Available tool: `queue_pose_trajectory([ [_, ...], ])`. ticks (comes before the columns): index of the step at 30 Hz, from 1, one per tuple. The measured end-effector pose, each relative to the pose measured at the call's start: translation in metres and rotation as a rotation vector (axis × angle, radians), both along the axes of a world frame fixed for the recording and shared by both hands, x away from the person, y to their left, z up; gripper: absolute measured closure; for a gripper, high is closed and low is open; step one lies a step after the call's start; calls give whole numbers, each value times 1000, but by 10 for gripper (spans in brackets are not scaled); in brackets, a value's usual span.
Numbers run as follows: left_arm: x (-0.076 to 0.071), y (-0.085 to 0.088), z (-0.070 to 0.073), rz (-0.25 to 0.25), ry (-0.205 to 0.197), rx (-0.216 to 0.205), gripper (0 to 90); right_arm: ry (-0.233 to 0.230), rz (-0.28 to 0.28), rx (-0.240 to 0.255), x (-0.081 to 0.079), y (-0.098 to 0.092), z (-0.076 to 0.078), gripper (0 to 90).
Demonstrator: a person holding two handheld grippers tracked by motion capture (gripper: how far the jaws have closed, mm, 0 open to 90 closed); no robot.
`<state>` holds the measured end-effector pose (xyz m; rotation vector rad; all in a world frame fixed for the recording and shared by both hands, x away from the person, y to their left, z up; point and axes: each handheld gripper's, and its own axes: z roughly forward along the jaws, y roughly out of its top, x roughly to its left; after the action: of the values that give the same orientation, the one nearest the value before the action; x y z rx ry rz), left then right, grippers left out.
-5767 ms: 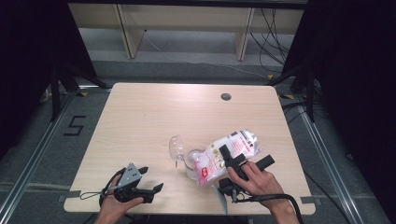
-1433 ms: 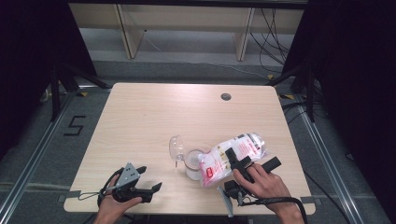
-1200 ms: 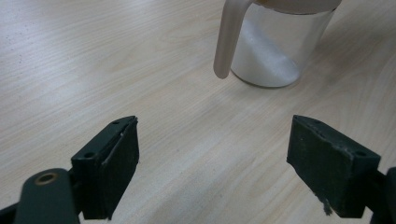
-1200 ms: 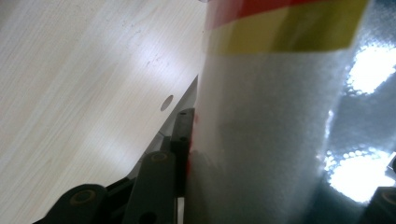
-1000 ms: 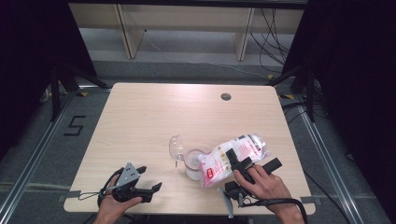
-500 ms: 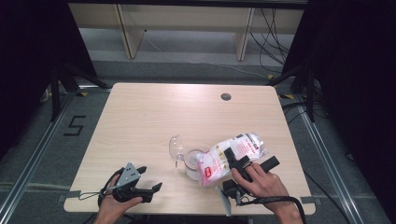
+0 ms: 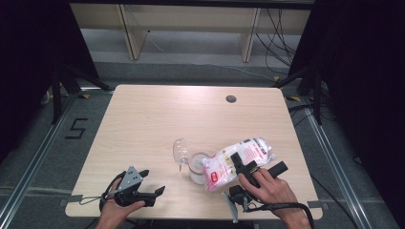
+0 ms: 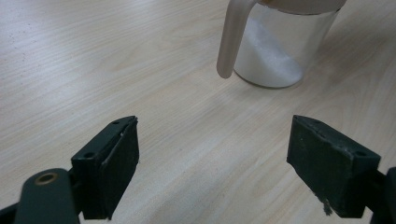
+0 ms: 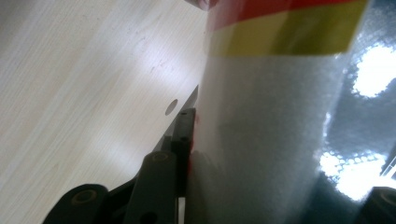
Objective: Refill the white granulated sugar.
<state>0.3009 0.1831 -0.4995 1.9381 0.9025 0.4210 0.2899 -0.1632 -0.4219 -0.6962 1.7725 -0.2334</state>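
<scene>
Pale wood grain covers the table (image 7: 143,124), which has one small dark round hole (image 7: 231,99) near its far edge. One clear jar (image 7: 197,167) stands near the front middle, partly filled with white powder, its hinged lid (image 7: 180,151) tipped open to the left. One plastic bag (image 7: 239,160) of white powder, printed red and white, lies tilted with its lower end over the jar's mouth — it blocks the jar's right side from the high camera. The right gripper (image 7: 253,168) clamps the bag; in its own view the bag (image 9: 280,116) presses against the one jaw that shows, and the other is hidden behind the plastic, so the grip looks firm but I cannot see both sides. The left gripper (image 7: 148,193) rests at the front left edge in the person's left hand (image 7: 117,210), jaws spread wide with nothing between them, and its view has the jar (image 8: 280,46) just ahead. Beyond the table — grey floor, black curtains, pale shelving, loose cables.
</scene>
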Motion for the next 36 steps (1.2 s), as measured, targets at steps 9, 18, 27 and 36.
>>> queue_pose_trajectory([
  [9,0,-1,0,3,-2,-8,165,6,30,-22,-2,4,0,700],
  [18,0,0,0,-1,1,2,165,6,17,8,0,3,0,701],
  [27,0,-1,0,3,-1,-10,165,2,10,-14,1,-4,4,703],
  [36,0,0,0,-1,-2,2,165,14,-6,-8,-2,-1,2,705],
])
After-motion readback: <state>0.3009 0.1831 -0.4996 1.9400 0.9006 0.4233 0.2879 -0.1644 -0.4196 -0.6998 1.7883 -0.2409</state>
